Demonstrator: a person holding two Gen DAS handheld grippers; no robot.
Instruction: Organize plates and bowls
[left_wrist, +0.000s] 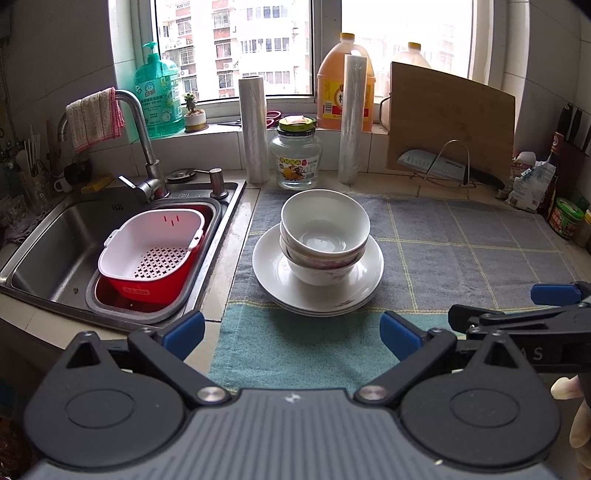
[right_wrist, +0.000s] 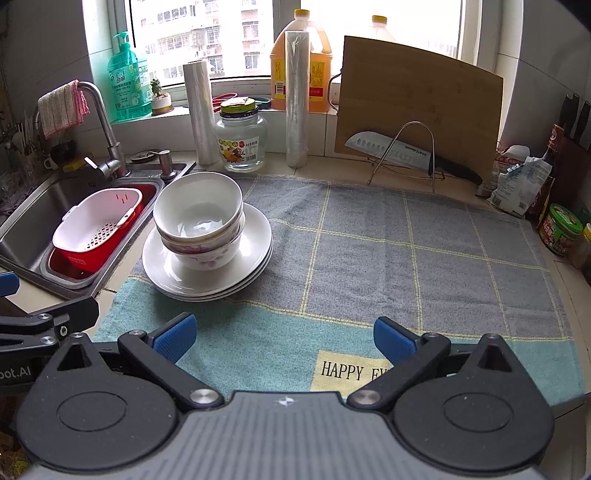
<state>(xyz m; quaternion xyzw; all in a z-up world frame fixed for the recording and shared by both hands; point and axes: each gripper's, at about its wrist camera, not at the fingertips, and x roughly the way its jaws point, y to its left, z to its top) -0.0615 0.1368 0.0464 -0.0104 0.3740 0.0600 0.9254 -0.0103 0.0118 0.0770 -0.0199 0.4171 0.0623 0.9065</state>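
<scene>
- A stack of white bowls (left_wrist: 325, 236) is seen nested on a stack of white plates (left_wrist: 273, 275), resting on the grey-and-teal towel (left_wrist: 461, 251) spread over the counter; in the left wrist view the stack lies at 12 o'clock from the gripper.
- The left gripper (left_wrist: 291, 334) is held with its blue-padded fingers spread wide, nothing between them, above the teal edge of the towel and apart from the plates.
- The right gripper (right_wrist: 284, 338) is likewise spread wide and empty; from it the stack is found at about 11 o'clock, well apart.
- A steel sink (left_wrist: 40, 240) is seen at 9 o'clock of the stack, with a white strainer basket (left_wrist: 151, 243) set inside a red basin (left_wrist: 142, 291).
- Behind the stack, at 12 o'clock, a glass jar (left_wrist: 295, 158) is flanked by two upright rolls of plastic film.
- A cleaver (right_wrist: 391, 149) is propped on a wire rack before a wooden cutting board (right_wrist: 421, 96), at 1 o'clock.
</scene>
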